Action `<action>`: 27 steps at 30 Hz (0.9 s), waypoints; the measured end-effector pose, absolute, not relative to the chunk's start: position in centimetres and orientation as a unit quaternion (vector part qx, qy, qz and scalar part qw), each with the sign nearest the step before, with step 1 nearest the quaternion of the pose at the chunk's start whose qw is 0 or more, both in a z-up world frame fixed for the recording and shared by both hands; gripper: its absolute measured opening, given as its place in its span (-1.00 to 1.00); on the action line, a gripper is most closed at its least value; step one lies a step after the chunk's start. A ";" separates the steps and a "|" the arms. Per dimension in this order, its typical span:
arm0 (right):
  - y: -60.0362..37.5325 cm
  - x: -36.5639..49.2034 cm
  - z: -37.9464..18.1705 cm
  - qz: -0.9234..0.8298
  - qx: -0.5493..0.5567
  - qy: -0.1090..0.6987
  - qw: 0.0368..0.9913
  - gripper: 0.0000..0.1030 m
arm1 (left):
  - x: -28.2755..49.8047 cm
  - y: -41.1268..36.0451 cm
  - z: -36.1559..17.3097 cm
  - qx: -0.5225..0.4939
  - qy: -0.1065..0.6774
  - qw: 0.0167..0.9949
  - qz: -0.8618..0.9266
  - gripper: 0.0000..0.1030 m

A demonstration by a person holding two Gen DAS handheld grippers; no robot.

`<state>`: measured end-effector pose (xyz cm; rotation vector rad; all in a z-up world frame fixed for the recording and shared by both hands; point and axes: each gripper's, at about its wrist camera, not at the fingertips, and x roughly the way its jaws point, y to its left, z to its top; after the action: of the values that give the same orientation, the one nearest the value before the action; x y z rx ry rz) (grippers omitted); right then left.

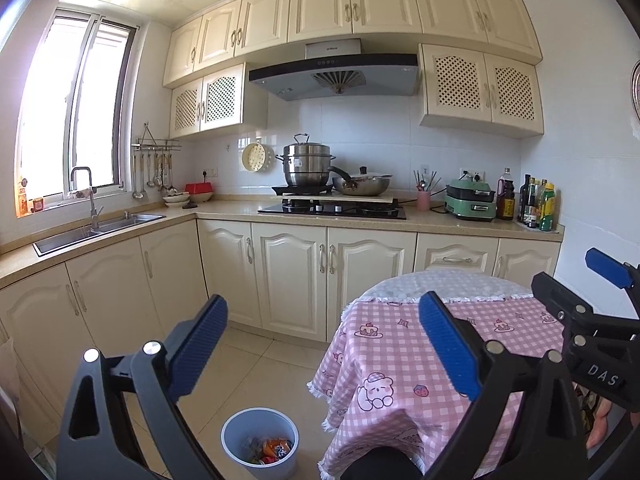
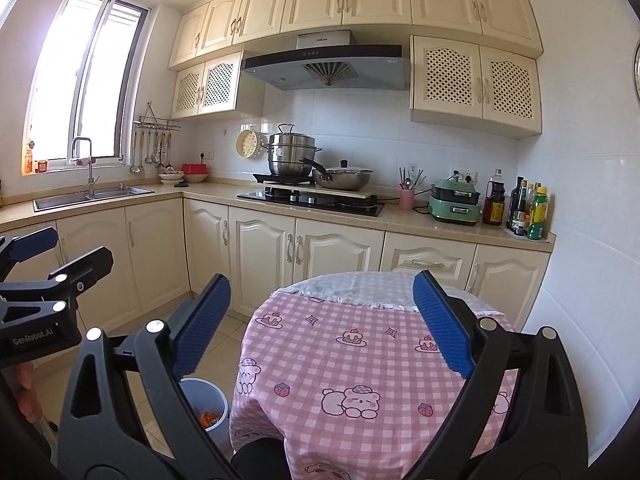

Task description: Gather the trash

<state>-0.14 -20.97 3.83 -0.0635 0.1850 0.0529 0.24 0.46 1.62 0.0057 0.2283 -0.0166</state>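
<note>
Looks nearly done: wrappers (image 1: 271,449) already in the bin (image 1: 260,446) at six o'clock, on the floor beside the table (image 2: 360,344), its cloth bare. Left gripper (image 1: 324,350) and right gripper (image 2: 322,324) both spread wide, empty.

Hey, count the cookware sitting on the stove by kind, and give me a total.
Steamer pot: 1
Lidded wok: 1
Total: 2
</note>
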 end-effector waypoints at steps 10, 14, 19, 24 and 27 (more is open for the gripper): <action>-20.7 0.4 3.5 0.029 -0.035 0.100 0.994 0.77 | 0.4 0.8 1.3 0.000 0.118 0.993 -0.008 0.83; -20.5 0.4 3.3 0.029 -0.036 0.101 0.994 0.77 | 0.4 0.8 1.2 0.000 0.119 0.993 -0.008 0.83; -20.4 0.4 3.3 0.029 -0.036 0.102 0.994 0.77 | 0.4 0.9 1.1 -0.002 0.120 0.993 -0.008 0.83; -20.4 0.4 3.2 0.029 -0.036 0.102 0.994 0.77 | 0.3 0.9 1.0 -0.002 0.120 0.993 -0.007 0.83; -20.3 0.4 3.2 0.029 -0.036 0.102 0.994 0.77 | 0.3 1.0 1.0 -0.003 0.120 0.993 -0.008 0.83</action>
<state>0.39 -20.34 3.24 -0.0727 0.2051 0.0576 0.27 0.96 0.95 -0.0063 0.2404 -0.0161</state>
